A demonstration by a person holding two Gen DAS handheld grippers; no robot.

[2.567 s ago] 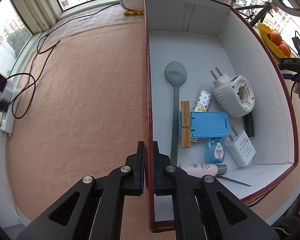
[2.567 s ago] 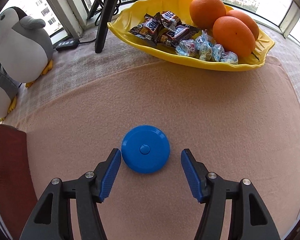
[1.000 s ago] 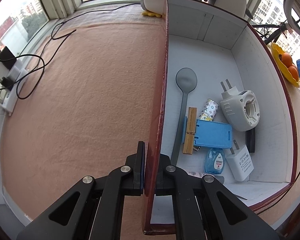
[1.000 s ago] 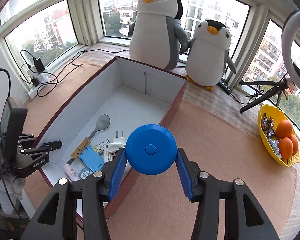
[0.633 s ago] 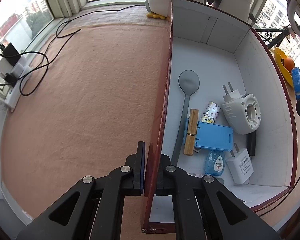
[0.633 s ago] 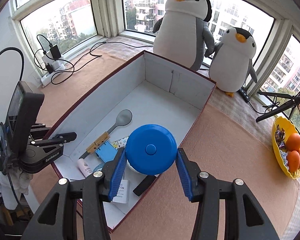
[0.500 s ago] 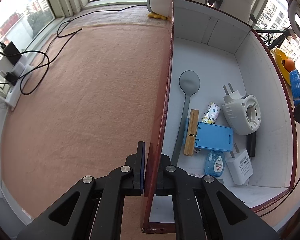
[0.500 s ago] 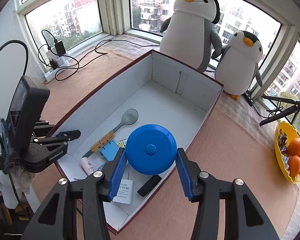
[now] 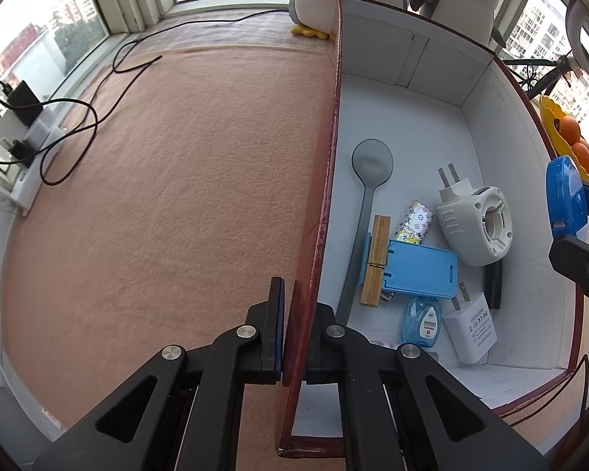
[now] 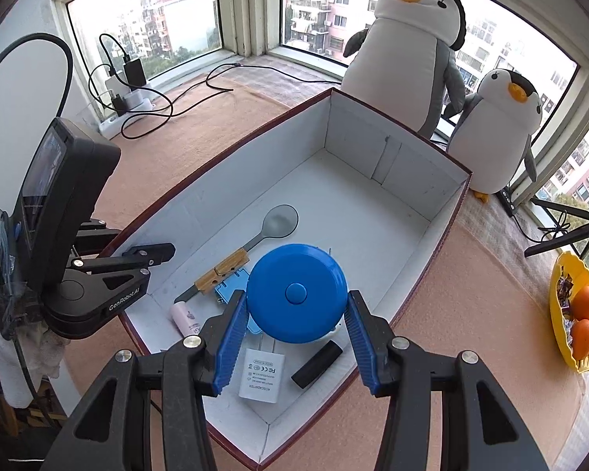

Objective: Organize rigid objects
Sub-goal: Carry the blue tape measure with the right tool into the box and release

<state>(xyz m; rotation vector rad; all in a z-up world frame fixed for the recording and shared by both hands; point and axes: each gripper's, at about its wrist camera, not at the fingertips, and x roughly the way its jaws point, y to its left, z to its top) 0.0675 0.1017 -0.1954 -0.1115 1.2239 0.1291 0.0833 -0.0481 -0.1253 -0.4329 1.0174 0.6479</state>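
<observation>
Item in hand: blue round case (image 10: 297, 293), pinched at its rim between the closed-in fingers of my right gripper (image 10: 297, 316), held in the air over the near end of the box (image 10: 396, 157).

Holding fixture: my left gripper (image 9: 292, 337), clamped shut on the box's left wall near the near corner, steadying it on the worktop (image 9: 157, 180).

Already inside, clustered at the near end:
- grey spoon (image 9: 367, 180)
- wooden clothespin (image 9: 375, 261)
- blue card holder (image 9: 416, 272)
- white plug-in device (image 9: 477, 225)
- white charger (image 10: 261, 375)
- black stick (image 10: 316, 364)
- pink tube (image 10: 184, 318)

Far half of the box bare.

Status: I judge sorting nearly done; the case is left to lower and release. Nothing else loose shows on the worktop.
</observation>
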